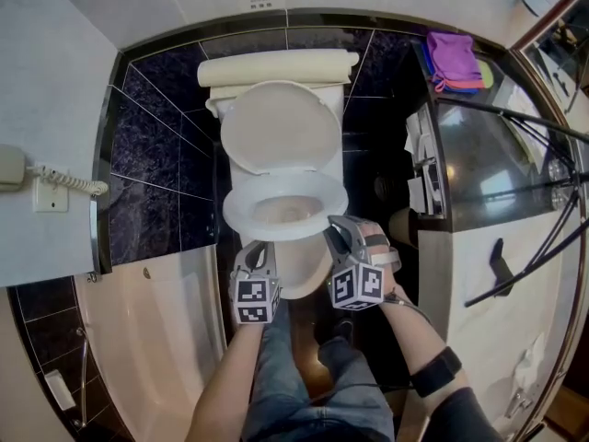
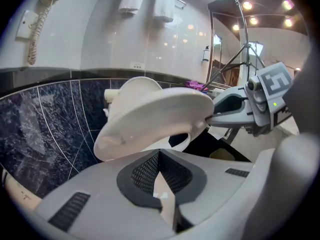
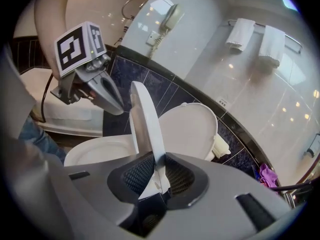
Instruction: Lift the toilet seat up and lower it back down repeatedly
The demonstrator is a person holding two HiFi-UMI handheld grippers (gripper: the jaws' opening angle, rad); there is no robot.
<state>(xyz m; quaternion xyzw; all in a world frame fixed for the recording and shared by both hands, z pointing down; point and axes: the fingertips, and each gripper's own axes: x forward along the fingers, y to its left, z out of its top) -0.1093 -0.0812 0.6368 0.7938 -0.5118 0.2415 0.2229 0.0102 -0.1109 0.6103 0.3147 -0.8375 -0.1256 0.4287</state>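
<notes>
Clamping the front rim of the toilet seat (image 3: 145, 126), the right gripper (image 3: 157, 166) has its black mesh pads (image 3: 134, 175) pressed on either face of the rim, which runs edge-on up the middle of the right gripper view. The seat is partly raised. It is tilted between the bowl (image 3: 92, 151) at lower left and the upright lid (image 3: 187, 129) behind it.

In the head view the seat ring sits at the centre of the frame over the bowl. The lid leans back against the tank (image 1: 276, 67) above it, and the right gripper meets the ring's lower right edge. The left gripper (image 1: 259, 250) is just beside the ring's lower left edge, in front of the bowl; whether it touches anything there I cannot tell.

In the left gripper view its jaws are drawn together with no part of the seat between them. The seat's underside spans the middle of the frame above them, with the right gripper's fingertips (image 2: 214, 118) on its rim at the right.

A corded wall phone (image 1: 11, 168) hangs at the left edge of the head view. Folded purple cloths (image 1: 453, 55) lie at upper right, a bathtub (image 1: 156, 330) fills the lower left, and the person's jeans (image 1: 304, 385) show at the bottom. Two white towels (image 3: 255, 39) hang at the upper right of the right gripper view.
</notes>
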